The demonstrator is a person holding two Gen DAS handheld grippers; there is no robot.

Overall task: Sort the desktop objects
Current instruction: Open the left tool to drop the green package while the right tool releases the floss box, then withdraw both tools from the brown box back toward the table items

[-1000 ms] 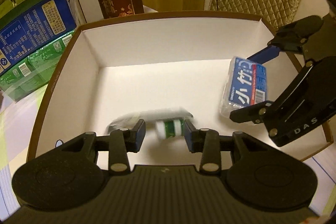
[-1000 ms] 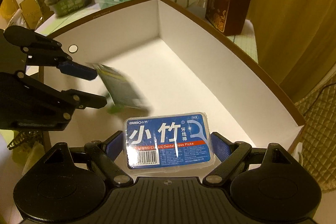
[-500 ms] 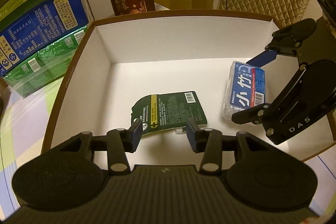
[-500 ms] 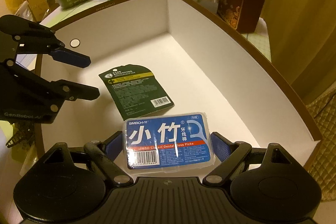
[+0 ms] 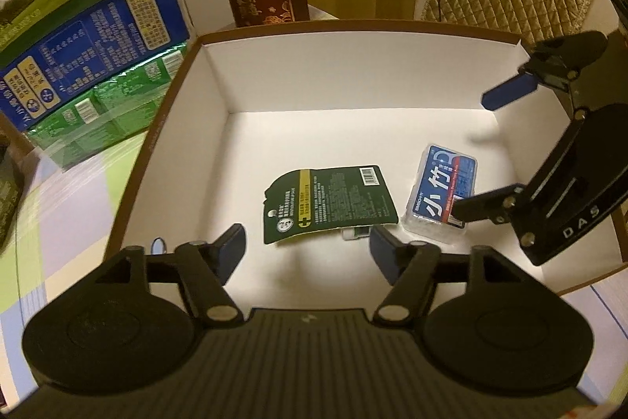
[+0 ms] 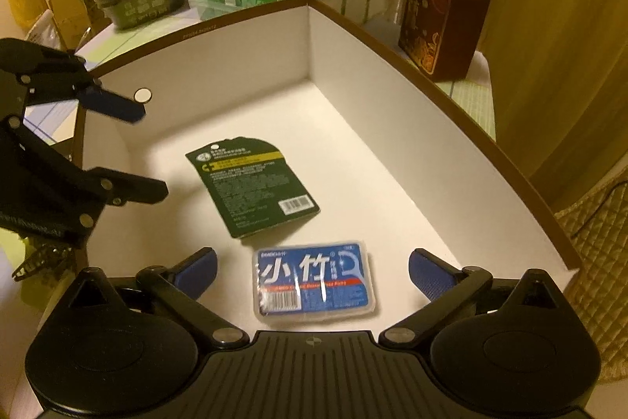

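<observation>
Now | box (image 5: 219, 97): one green card (image 5: 329, 203), one floss pack (image 6: 314, 277) | both grippers just spread, empty

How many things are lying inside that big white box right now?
2. A dark green card pack lies flat mid-floor; a blue floss-pick pack lies beside it, between the open right gripper jaws. Something small peeks from under the green pack.

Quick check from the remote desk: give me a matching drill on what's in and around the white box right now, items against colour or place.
Items:
1. floss pick pack
2. carded packet
3. gift bag
4. left gripper

Descriptions:
a. dark green, flat on the box floor
b. brown, standing outside the box
c. blue, between the open right gripper's fingers
d. open, holding nothing

Pairs: 1-c, 2-a, 3-b, 4-d
</observation>
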